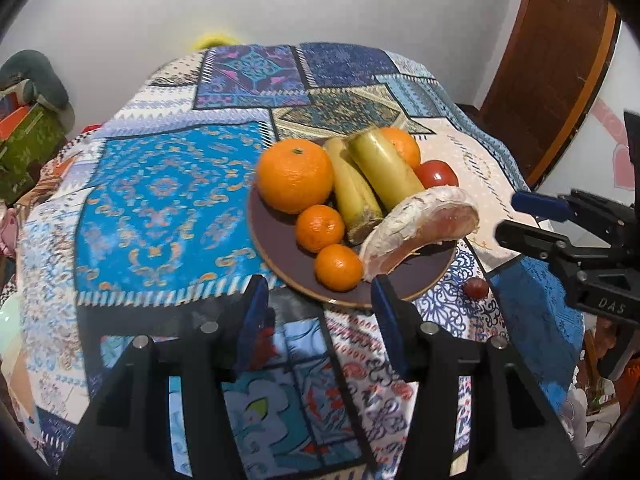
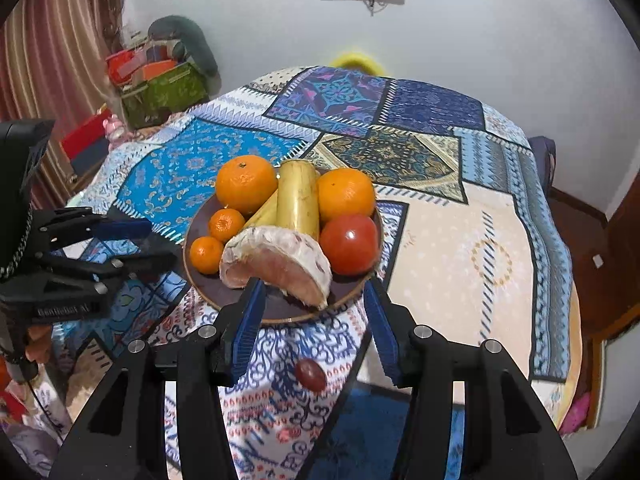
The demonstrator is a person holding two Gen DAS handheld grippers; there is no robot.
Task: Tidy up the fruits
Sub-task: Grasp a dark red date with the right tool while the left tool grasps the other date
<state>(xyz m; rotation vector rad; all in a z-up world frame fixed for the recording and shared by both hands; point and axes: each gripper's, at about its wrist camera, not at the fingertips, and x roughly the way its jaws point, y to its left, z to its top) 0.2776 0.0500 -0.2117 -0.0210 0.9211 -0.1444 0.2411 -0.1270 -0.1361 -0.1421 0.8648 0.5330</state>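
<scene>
So we're basically at the tail end of this one, by the look of it. Nearest to us, the left tongs [image 1: 318, 300] and the right tongs [image 2: 312, 300] both stand partly open with nothing between the blue pads, hovering just short of the near rim of the plate [image 1: 272, 248].

One straggler is left: a small dark red grape [image 2: 310, 375] sitting on the cloth on the near side of the plate, right below the right tongs. We'd guess that's the next pick. It's tiny, round and smooth-skinned, so it'll want a gentle centred pinch or it rolls off across the bench [image 2: 460, 248], which has a slick-looking patchwork print cloth in blues and creams.

On the plate itself, a dark brown round dish with a thin pale edge, nearest is a peeled pomelo wedge [image 2: 280, 264], pink flesh with fuzzy white pith, hanging close to the near rim. To its left are two small mandarins [image 2: 227, 224], dimpled and glossy. To the right there's a shiny red tomato [image 2: 350, 244]. Behind those lie two yellow-green cane-like stalk pieces [image 2: 298, 196], cylindrical with cut ends, and at the far side two bigger oranges [image 2: 246, 184].

Dropping the grape in calls for a free spot, probably the bare bit at the near left.
</scene>
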